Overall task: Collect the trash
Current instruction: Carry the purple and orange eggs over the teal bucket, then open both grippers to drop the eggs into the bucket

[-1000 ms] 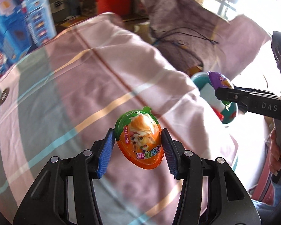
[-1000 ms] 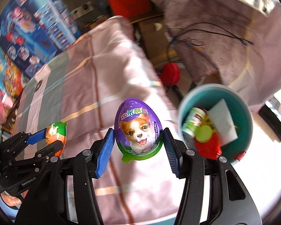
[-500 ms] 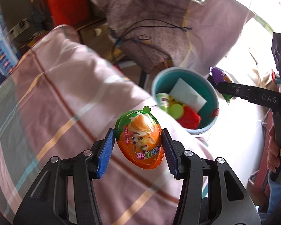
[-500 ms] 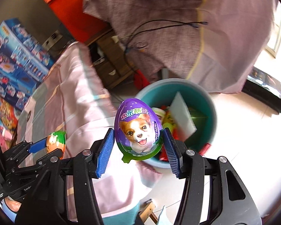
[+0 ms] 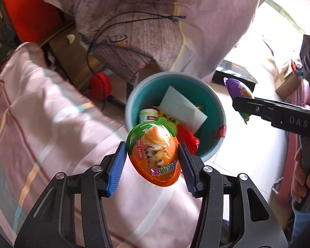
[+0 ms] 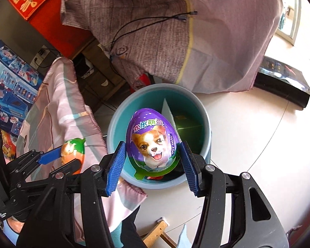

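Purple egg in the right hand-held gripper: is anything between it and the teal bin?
Nothing visible. The right hand-held gripper holds the purple egg in front of the open, lidless teal bin. Paper and wrappers already lie inside. The bedsheet hangs beside the rim, not over the opening.

The right gripper (image 6: 153,161) clamps a purple egg (image 6: 153,140) above the teal bin (image 6: 113,128).
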### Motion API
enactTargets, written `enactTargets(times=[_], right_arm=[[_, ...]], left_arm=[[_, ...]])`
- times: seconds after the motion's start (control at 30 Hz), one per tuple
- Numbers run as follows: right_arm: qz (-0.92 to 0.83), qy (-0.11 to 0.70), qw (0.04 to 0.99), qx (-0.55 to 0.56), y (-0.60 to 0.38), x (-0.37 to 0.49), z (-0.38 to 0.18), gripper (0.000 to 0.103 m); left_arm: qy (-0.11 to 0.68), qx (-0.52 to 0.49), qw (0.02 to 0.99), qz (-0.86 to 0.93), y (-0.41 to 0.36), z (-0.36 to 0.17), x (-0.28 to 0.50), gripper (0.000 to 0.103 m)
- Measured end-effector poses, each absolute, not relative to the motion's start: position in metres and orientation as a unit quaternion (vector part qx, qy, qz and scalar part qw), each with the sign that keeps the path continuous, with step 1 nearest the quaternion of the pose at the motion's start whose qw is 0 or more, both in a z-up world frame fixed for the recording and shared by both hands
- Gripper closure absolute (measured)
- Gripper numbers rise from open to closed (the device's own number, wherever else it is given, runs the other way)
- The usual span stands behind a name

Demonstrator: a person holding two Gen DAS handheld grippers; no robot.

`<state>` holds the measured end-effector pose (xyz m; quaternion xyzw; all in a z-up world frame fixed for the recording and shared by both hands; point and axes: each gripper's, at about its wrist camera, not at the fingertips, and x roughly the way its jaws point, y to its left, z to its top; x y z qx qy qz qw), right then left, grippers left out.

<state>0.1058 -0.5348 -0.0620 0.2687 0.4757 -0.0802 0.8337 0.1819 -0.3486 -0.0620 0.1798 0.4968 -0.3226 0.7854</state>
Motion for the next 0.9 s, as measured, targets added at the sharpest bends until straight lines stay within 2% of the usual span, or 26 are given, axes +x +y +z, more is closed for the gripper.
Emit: enactTargets(times=[0.33,0.43,0.5,0.7,0.9], right_arm=[[-0.089,0.486,0.826,0.271,-0.546,0.118,-0.065,0.052],[-0.089,0.486,0.826,0.270,-0.546,0.119,-0.065,0.052],[-0.089,0.488,0.825,0.269,-0.545,0.121,-0.066,0.052],[-0.077,0.500,0.822,0.261,-0.533,0.130,-0.071,0.052],[-0.065,0.510,0.823,0.241,-0.516,0.142,-0.073,0.051]], left_arm=[[0.519,0.171,0.762,-0.348,-0.388,-0.082,0.196,0.050],[0.525,0.171,0.759,-0.345,-0.393,-0.087,0.201,0.038],[0.522,0.175,0.764,-0.337,-0.390,-0.088,0.201,0.026],[0.512,0.185,0.774,-0.324,-0.373,-0.084,0.198,0.009],[0.512,0.174,0.784,-0.306,-0.349,-0.079,0.195,0.006]])
